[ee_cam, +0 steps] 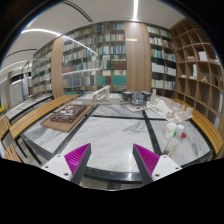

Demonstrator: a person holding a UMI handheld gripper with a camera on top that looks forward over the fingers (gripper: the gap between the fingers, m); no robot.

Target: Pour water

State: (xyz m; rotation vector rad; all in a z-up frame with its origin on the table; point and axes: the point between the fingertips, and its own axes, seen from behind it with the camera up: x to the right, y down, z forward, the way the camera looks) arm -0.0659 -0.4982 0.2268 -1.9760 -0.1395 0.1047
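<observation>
A wooden tray (72,117) sits far left on the pale tabletop (115,140). The gripper (113,161) hangs wide open above it, holding nothing. Right of the fingers stands a clear plastic bottle (173,137), with bookshelves (100,55) beyond.

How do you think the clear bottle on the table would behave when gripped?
The clear bottle looks thin-walled, so it probably flexes if squeezed. Standing tall on the smooth table, it may tip if pushed. The gripper is open, short of it.
</observation>
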